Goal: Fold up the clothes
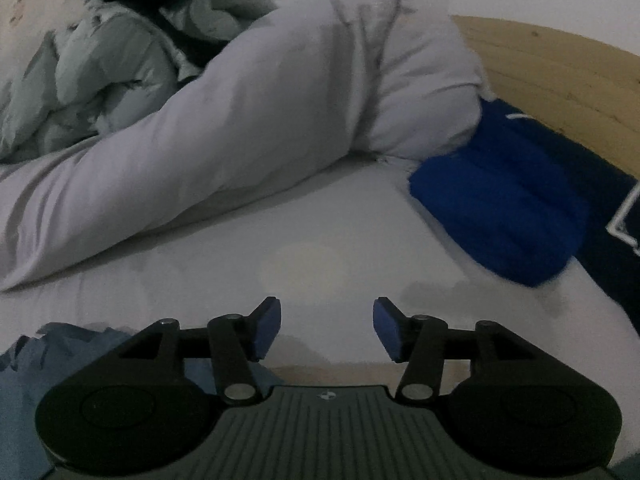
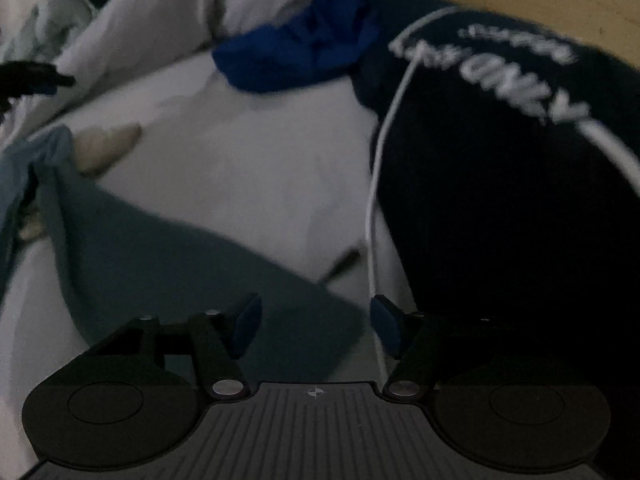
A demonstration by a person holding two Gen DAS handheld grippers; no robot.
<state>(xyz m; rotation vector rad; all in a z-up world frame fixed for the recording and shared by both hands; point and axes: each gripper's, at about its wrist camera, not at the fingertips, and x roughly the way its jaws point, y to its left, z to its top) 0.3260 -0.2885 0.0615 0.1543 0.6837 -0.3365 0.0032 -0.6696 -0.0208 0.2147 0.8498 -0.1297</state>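
Down on the bed [image 1: 328,240], covered by a white sheet, clothes lie scattered among bedding. Toward the bed's far left corner sits a crumpled pale green quilt [image 1: 100,80], and a long white duvet roll [image 1: 240,128] stretches from the left edge across to the far side. At the near left edge a grey-blue garment [image 2: 168,272] lies spread out flat, with one bunched end reaching back toward the left. The left tongs [image 1: 327,330] hover above bare sheet near the bed's near edge, the blue pads [image 1: 266,330] apart with nothing between them; a corner of the grey-blue garment shows just beneath their left side. The right tongs [image 2: 316,330] stand partly open over the right-hand edge of that grey-blue garment, not pressing on it, and a thin white cord [image 2: 374,200] runs down past the right pad. Further right, a folded bright blue garment [image 1: 500,208] rests against the end of the duvet roll, touching a dark navy garment [image 2: 520,180] with blurred white lettering at the bed's right edge, beside a wooden board [image 1: 560,76].
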